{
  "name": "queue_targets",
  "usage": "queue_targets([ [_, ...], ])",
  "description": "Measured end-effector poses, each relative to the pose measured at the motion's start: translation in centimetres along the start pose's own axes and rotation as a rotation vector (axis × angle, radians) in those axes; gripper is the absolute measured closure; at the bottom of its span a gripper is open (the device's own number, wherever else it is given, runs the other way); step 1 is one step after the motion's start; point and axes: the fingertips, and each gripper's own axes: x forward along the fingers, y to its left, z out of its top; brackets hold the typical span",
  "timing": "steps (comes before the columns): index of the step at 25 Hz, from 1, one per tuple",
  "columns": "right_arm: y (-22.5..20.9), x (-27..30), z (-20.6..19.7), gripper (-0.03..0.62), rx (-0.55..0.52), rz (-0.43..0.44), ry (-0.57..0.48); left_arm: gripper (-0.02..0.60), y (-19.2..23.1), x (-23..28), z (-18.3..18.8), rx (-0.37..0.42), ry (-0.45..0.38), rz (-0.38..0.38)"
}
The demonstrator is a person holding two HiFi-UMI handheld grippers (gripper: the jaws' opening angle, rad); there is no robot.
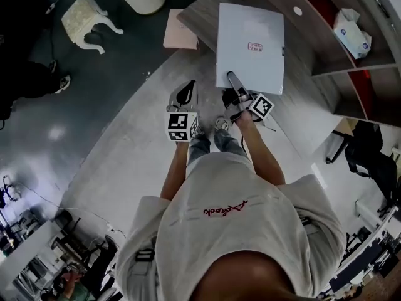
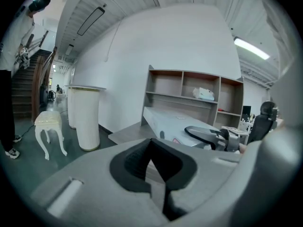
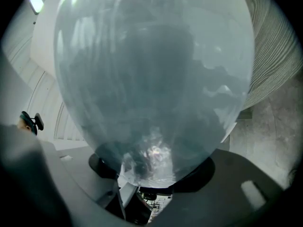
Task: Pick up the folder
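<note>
Right hand-held gripper (image 1: 231,78) clamps the folder's (image 1: 250,42) near edge: lift step. Left hand-held gripper (image 1: 188,88) closed, empty. Next: firm pinch, clear the surface (image 1: 200,16).

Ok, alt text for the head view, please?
Seen from above, a person clamps the near edge of a white folder in the right gripper, holding it over a grey desk. The left gripper, shut and empty, hangs beside it. Shelves stand at the right and a white stool at upper left.
</note>
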Motion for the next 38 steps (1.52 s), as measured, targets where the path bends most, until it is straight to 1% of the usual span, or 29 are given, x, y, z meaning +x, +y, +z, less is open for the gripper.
queue_targets([
  [3, 1.1, 0.7, 0.1, 0.31, -0.001, 0.018, 0.002, 0.583, 0.7, -0.2, 1.3, 0.005, -0.03, 0.011],
  [10, 3.5, -0.1, -0.7, 0.31, -0.031, 0.029, 0.023, 0.583, 1.7, -2.2, 2.6, 0.016, -0.052, 0.022],
  [16, 4.9, 0.1, -0.7, 0.31, -0.046, 0.054, 0.028, 0.583, 2.6, -2.7, 4.6, 0.036, -0.094, 0.033],
  [25, 5.7, 1.0, -2.0, 0.31, -0.072, 0.072, 0.046, 0.583, 4.3, -3.8, 5.5, 0.038, -0.113, 0.046],
  [33, 5.6, 1.4, -2.3, 0.31, -0.049, 0.081, 0.04, 0.583, 4.6, -3.7, 5.7, 0.036, -0.122, 0.048],
  [38, 5.6, 1.4, -2.4, 0.309, -0.071, 0.081, 0.046, 0.583, 4.7, -3.8, 5.8, 0.031, -0.124, 0.047],
])
